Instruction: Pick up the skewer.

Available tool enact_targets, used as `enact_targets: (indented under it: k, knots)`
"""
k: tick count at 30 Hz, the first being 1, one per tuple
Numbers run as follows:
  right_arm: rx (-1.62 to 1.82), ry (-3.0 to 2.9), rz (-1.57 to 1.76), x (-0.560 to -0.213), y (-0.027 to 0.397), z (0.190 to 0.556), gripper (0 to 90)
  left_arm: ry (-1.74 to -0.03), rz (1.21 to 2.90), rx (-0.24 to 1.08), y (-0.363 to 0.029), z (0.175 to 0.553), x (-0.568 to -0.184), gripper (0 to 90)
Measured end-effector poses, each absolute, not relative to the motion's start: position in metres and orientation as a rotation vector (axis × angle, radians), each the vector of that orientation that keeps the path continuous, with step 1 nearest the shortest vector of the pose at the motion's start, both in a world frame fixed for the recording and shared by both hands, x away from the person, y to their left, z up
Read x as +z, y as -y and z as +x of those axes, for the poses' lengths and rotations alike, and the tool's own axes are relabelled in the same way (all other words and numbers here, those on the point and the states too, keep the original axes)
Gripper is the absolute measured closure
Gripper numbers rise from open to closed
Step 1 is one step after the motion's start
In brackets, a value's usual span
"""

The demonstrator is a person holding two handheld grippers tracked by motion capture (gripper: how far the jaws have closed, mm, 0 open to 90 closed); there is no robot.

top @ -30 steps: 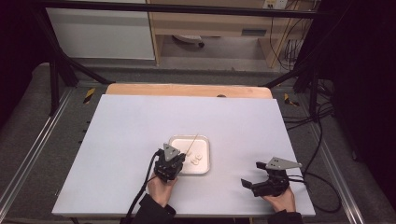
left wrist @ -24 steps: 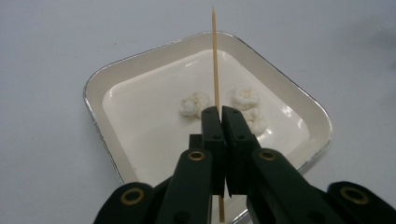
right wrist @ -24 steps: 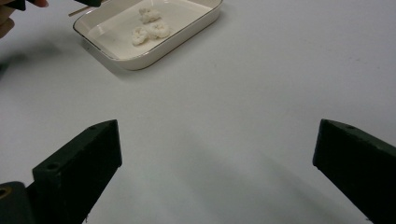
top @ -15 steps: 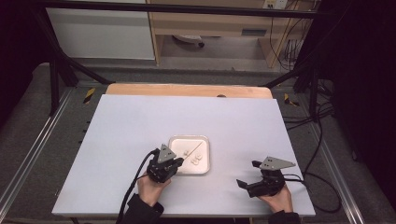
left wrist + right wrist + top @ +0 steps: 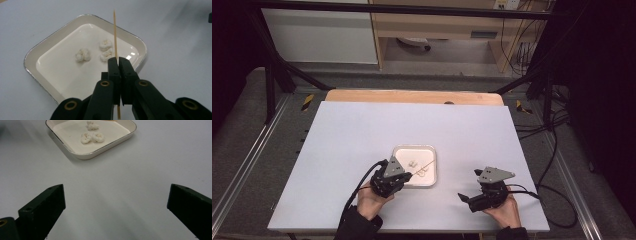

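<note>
Item: my left hand-held gripper [image 5: 117, 62] clamps skewer [image 5: 115, 37] over tray [image 5: 32, 57], centre frame; three dough pieces [image 5: 82, 55] unskewered; right hand-held gripper [image 5: 116, 202] gapes empty.

A thin, pale wooden skewer [image 5: 115, 35] stands clamped between black jaws, its sharp tip over a white square tray [image 5: 50, 47] holding three small white lumps [image 5: 82, 55].

Pale tan wooden skewer [image 5: 115, 37], cream tray [image 5: 47, 53] with silvery rim, off-white food pieces [image 5: 82, 55], black grippers, lavender-grey table [image 5: 362, 130].
</note>
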State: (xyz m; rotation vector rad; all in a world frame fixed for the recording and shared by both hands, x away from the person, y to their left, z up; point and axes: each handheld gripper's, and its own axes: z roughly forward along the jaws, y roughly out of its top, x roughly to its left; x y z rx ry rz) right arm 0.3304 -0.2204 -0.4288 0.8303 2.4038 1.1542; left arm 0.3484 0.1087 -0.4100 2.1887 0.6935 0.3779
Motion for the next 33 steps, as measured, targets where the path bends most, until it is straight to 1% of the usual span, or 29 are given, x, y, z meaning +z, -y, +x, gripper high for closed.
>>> enact_targets:
  k: [11, 24, 29, 31, 33]
  knots:
    - [1.003, -2.448, 0.696, -0.424, 0.201, 0.330, 2.5, -0.620, 2.255, 0.359, -0.096, 0.347, -0.405, 88.5]
    - [0.865, -2.462, 0.509, -0.419, 0.182, 0.327, 6.5, -0.529, 2.324, 0.349, -0.078, 0.343, -0.401, 88.5]
    - [0.822, -2.453, 0.432, -0.419, 0.176, 0.324, 9.5, -0.486, 2.349, 0.345, -0.068, 0.341, -0.400, 88.5]
    - [0.797, -2.447, 0.383, -0.418, 0.174, 0.321, 13.9, -0.467, 2.365, 0.340, -0.062, 0.340, -0.400, 88.5]
    - [0.794, -2.443, 0.367, -0.419, 0.174, 0.320, 15.1, -0.458, 2.369, 0.338, -0.060, 0.340, -0.400, 88.5]
